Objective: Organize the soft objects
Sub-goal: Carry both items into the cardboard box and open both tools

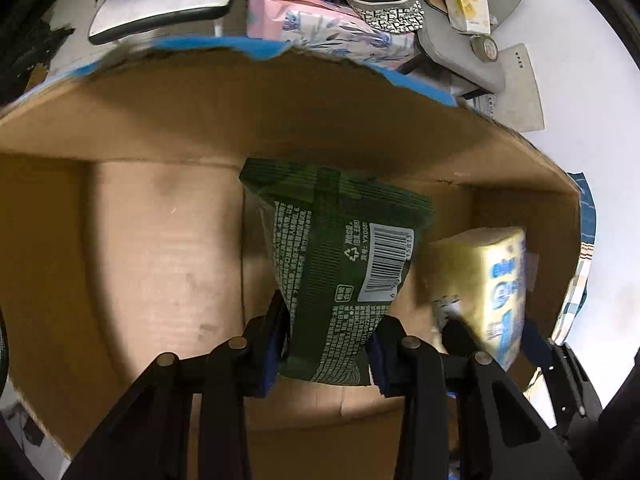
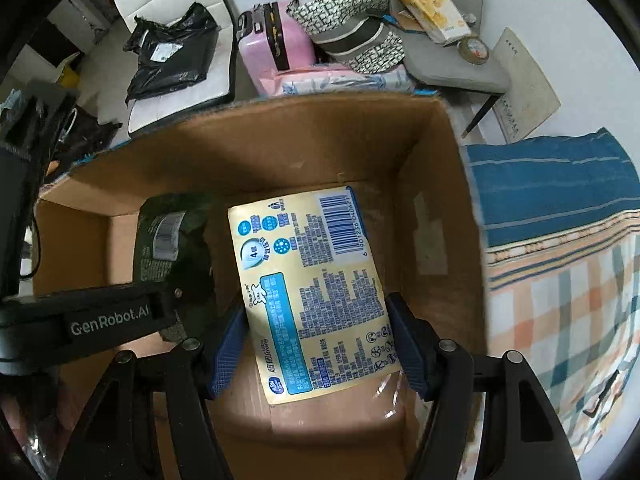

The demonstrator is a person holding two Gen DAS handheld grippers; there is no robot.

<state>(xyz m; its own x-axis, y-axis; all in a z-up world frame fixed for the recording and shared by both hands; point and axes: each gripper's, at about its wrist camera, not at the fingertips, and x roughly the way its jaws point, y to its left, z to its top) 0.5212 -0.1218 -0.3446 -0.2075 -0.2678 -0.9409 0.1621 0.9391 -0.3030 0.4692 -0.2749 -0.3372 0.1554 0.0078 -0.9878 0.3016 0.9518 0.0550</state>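
A dark green snack bag (image 1: pixel 340 264) hangs inside the open cardboard box (image 1: pixel 168 240), and my left gripper (image 1: pixel 326 344) is shut on its lower end. Beside it on the right, a pale yellow tissue pack (image 1: pixel 484 276) is also inside the box. In the right wrist view that yellow pack (image 2: pixel 312 288) shows its printed label and barcode, with my right gripper (image 2: pixel 316 348) shut on its sides above the box floor (image 2: pixel 336 412). The green bag (image 2: pixel 172 240) and the left gripper's black body (image 2: pixel 100 316) lie to the left there.
Beyond the box's far wall stand a pink suitcase (image 2: pixel 272 44), a patterned bag (image 2: pixel 360 36), a floral tissue pack (image 1: pixel 340 32) and a grey chair (image 2: pixel 448 60) with a yellow packet (image 2: pixel 432 4). A white chair holds a black plastic bag (image 2: pixel 172 52). A blue and checked cloth (image 2: pixel 560 264) lies right of the box.
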